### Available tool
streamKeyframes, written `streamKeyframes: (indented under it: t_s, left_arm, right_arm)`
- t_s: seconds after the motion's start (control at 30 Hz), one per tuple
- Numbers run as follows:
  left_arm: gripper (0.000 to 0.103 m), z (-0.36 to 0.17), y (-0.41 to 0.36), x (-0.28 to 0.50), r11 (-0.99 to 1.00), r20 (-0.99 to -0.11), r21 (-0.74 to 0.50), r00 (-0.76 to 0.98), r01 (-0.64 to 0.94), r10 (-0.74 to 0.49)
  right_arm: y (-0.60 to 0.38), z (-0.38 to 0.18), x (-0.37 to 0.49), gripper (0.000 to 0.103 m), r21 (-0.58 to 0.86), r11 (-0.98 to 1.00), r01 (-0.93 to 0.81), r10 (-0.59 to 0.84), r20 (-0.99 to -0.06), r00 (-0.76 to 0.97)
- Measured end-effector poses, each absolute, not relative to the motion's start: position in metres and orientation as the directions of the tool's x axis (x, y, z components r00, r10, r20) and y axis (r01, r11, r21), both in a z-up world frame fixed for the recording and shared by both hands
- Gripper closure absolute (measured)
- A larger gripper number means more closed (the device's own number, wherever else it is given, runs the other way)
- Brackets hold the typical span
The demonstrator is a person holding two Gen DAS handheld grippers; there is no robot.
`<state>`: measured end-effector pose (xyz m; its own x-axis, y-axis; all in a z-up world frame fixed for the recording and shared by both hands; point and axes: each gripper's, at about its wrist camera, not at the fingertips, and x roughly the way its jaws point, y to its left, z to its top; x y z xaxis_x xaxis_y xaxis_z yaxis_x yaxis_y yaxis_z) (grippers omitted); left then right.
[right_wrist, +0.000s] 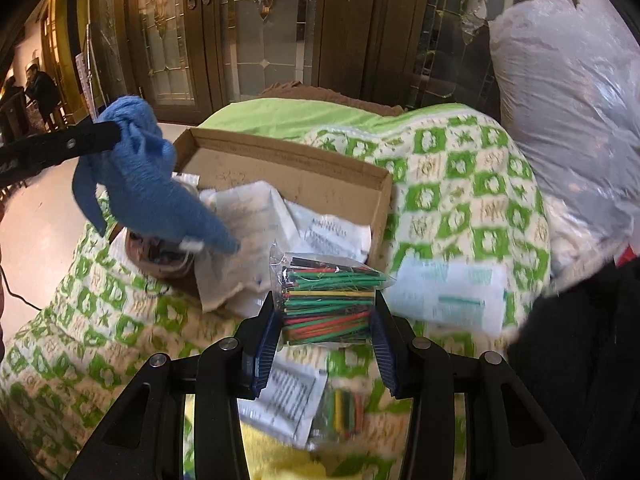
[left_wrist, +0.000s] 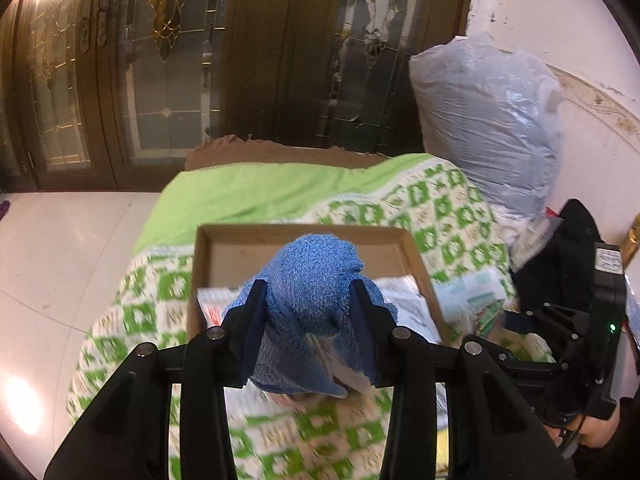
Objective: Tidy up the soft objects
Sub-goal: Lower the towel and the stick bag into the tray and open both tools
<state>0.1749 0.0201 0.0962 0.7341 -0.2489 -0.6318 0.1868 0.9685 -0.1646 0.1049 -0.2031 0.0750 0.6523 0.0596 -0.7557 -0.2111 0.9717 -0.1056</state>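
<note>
The soft blue knitted cloth was bunched into a rounded lump with a looser tail hanging beneath; a small white tag showed near the tail's end in the right wrist view. The left gripper was clenched on it, both dark pads pressed into the fabric, and the cloth hung above the near left corner of the shallow brown cardboard box. Its long axis ran from the bunched top downward, the tail slanting toward the box (seen best from the right wrist camera).

The right gripper grasped a clear plastic packet of thin coloured sticks, green, red, yellow and black; the sticks lay crosswise between the pads, just in front of the box's near side.

The box rested on a green and white patterned quilt; inside it lay crumpled white papers and printed sheets, its far part bare cardboard; a brown round thing sat at the box's near left corner, too hidden to name. Behind the box to the right stood a large grey plastic bag, stuffed full.
</note>
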Motion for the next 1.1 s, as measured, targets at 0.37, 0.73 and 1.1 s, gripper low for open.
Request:
streamKeyframes:
  t_s: [0.37,0.73,1.1]
  left_arm:
    - [0.065,0.080,0.029,0.246,0.986,-0.648,-0.106,0.744,0.125,-0.164]
    - [0.064,0.020,0.047,0.281,0.995,-0.736,-0.089,0.670,0.043,-0.095]
    - [0.027,0.018,0.041,0.277,0.997,-0.732,-0.057,0.677,0.058,-0.081]
  right_arm:
    - [-0.173,0.047,0.189,0.060,-0.141,0.960,-0.242,0.045,-0.777,0.627]
    - [-0.162,0.007,0.250,0.060,-0.150,0.956,-0.254,0.030,-0.807,0.590]
    - [-0.164,-0.011,0.269,0.036,-0.126,0.962,-0.243,0.037,-0.820,0.571]
